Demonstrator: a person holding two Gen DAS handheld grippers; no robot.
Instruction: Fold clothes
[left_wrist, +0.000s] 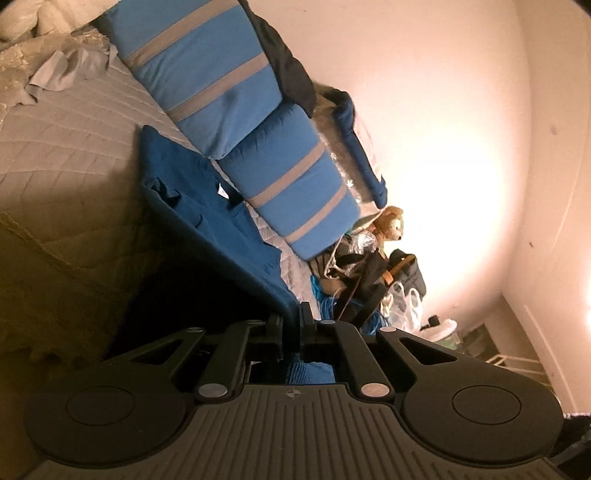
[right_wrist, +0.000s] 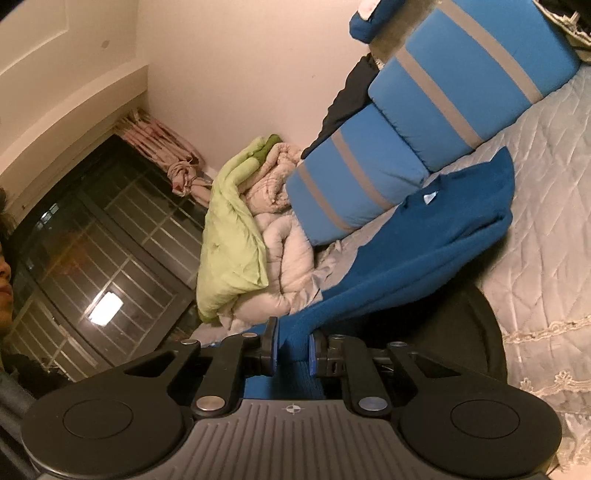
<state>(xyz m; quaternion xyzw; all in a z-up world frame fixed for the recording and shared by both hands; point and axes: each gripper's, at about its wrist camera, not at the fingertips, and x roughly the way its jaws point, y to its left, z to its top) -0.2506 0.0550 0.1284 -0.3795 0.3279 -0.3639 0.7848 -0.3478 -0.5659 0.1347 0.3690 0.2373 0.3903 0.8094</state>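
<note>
A dark blue garment (left_wrist: 207, 206) with a small white neck label lies partly on the quilted bed, its near edge lifted and stretched. My left gripper (left_wrist: 291, 321) is shut on one corner of that edge. In the right wrist view the same blue garment (right_wrist: 436, 236) runs from the bed down to my right gripper (right_wrist: 293, 347), which is shut on a bunched corner of it. The cloth hangs taut between the two grippers, above the bed's edge.
Two blue cushions with grey stripes (left_wrist: 229, 88) (right_wrist: 436, 110) lie on the bed behind the garment. A green and beige duvet pile (right_wrist: 251, 243) is at the bed's end. A teddy bear (left_wrist: 388, 225) and bags sit by the wall. The quilted bedspread (right_wrist: 546, 206) lies beside the garment.
</note>
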